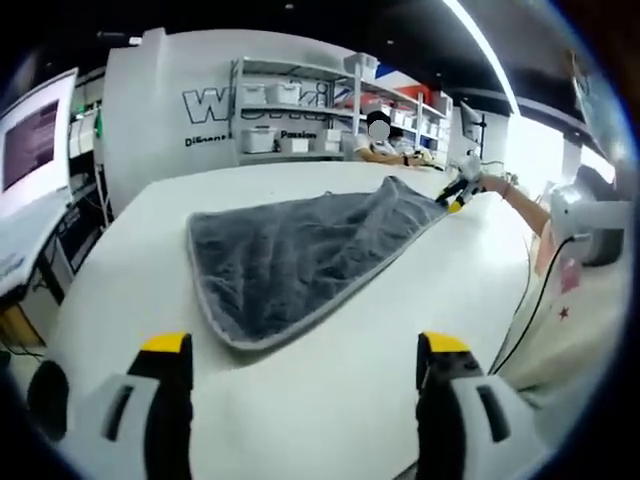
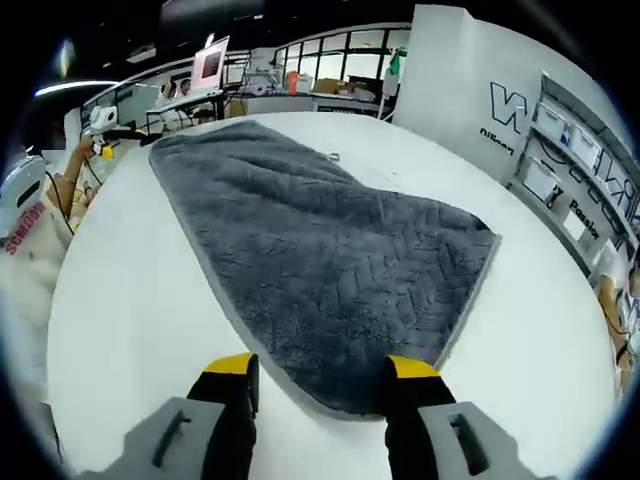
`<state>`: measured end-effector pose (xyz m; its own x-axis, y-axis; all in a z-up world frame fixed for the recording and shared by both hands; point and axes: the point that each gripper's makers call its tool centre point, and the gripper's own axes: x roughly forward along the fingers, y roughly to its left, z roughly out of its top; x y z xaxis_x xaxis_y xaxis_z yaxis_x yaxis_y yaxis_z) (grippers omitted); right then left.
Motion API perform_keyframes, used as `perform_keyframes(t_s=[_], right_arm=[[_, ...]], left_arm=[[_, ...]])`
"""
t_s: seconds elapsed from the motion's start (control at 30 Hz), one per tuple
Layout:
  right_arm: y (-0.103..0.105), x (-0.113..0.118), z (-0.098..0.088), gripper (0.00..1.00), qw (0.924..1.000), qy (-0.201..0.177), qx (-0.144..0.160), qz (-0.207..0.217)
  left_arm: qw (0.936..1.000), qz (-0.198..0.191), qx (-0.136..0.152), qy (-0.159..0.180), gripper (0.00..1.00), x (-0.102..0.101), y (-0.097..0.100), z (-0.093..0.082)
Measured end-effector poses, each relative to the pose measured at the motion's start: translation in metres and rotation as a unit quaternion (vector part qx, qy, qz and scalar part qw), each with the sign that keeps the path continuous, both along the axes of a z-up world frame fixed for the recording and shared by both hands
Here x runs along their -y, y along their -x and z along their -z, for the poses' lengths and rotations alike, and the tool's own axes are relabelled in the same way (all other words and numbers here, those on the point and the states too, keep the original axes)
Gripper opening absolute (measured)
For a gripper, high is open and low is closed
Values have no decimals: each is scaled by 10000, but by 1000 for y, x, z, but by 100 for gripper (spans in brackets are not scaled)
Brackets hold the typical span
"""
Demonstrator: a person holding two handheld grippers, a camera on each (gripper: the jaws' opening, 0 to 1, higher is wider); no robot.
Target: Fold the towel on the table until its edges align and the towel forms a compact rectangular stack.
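A grey towel lies spread on the white table, with a pale hem around it. My left gripper is open and hovers over bare table just short of the towel's near rounded corner. In the right gripper view the towel stretches away from me. My right gripper is open, and the towel's near edge lies between its jaws. From the left gripper view, the right gripper sits at the towel's far corner, held by a person's arm. The left gripper is at the towel's far end.
A person sits at the far side of the table. Shelves with white boxes stand against a lettered wall behind. A monitor stands off the left edge. A black cable hangs along the table's right edge.
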<state>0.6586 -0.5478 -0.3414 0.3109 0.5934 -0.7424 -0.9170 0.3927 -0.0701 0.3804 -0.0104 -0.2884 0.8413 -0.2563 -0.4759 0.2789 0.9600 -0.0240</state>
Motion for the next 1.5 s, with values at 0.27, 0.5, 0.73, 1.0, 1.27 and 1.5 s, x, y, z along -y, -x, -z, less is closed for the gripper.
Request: perform_keyframes(t_s=[0.27,0.5,0.73,1.0,1.27,1.5], right_arm=[[3,-3,1,30,9998,-197,-98,7],[4,-4,0,11,9998,-184,-52,-43],[14,-10,-12,8,9996,-233,17,-157],[29,-11,-34,7,9990,-304,180,-288],[51,-6,-52,7,9981,-301,267,-472],[85,1,-55,7,9969,-122,210,-747]], left_arm=[[10000,42,-27,10,97,2,-1,0],[10000,17,-24,6,97,-2,1,-1],[10000,18,-35,8,96,-2,3,-1],[10000,66,-32,-4,96,0,2,-3],[9999,94,-76,-24,96,1,4,-1],[9999,125,-98,-49,96,1,3,-2]])
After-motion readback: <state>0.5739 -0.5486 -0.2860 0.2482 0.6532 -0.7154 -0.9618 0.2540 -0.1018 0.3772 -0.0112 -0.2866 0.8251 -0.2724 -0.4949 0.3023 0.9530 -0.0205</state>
